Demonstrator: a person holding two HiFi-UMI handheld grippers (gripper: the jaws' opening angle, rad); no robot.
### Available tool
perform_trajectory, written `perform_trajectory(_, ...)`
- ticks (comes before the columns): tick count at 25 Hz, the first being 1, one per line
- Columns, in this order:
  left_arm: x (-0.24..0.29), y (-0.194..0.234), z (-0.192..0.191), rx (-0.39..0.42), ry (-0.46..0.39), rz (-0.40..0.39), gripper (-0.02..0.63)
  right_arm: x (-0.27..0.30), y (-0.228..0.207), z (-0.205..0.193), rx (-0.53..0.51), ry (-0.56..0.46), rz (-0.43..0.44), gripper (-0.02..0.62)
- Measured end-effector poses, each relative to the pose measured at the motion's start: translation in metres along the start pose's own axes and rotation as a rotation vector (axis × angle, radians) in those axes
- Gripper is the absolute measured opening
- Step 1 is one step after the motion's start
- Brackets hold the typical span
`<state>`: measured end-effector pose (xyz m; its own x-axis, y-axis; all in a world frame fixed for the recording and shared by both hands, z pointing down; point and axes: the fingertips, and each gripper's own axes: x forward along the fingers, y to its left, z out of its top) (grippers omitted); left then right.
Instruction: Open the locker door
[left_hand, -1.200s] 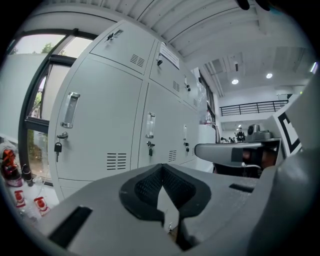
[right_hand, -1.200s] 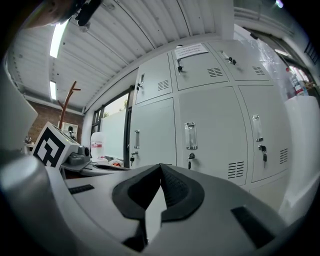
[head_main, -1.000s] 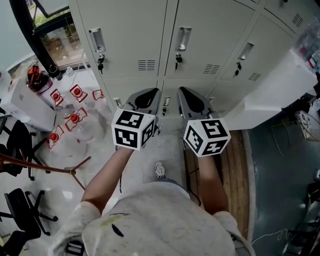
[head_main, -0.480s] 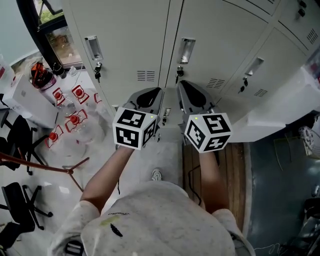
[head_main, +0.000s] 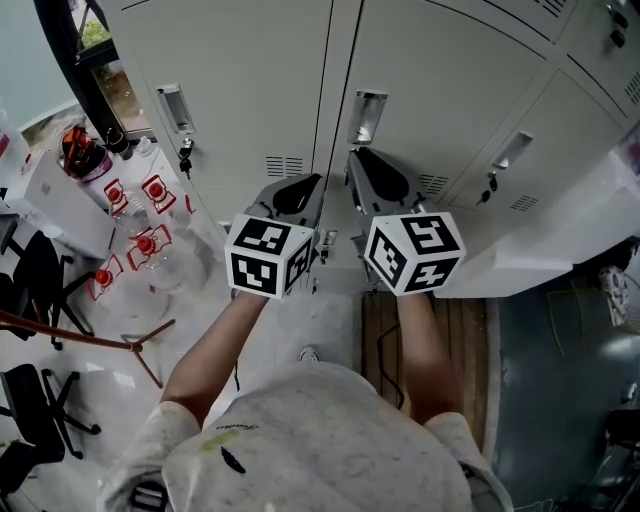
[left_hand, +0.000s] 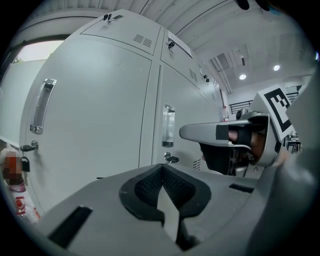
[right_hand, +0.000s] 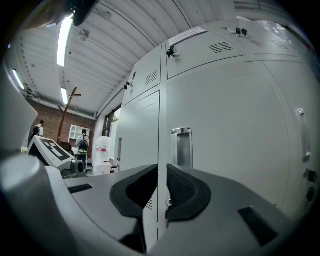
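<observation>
A pale, glossy floor fills the left of the head view, crowded with clear bottles bearing red labels, a white box at the upper left, two black chairs at the lower left and a thin brown-legged stand. A shoe rests at the centre. To its right runs a wooden strip with a dark cable, bordered by dark flooring.

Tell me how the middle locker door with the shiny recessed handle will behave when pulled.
Likely rigid: the locker door looks like flat painted sheet metal, so it should swing as one panel. Its handle is smooth, shiny metal, so a grip might slip.
</observation>
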<state>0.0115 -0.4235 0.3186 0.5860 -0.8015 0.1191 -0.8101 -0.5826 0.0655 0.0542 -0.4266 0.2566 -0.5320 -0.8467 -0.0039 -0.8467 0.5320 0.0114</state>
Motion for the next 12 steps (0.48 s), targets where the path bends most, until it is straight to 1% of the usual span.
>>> perform_trajectory(2,0.005,0.002,0.001,-0.001,-0.001,0.004,0.006,0.006,-0.003,0.000,-0.001,0.008,0.015,0.080)
perform_trajectory(7,0.015,0.009,0.002,0.000,-0.002,0.018,0.006,0.017,-0.011,0.000,-0.009,0.006,0.020,0.083)
perform_trajectory(12,0.021,0.014,0.001,-0.005,0.001,0.031,0.006,0.026,-0.013,0.001,-0.020,0.014,0.036,0.118)
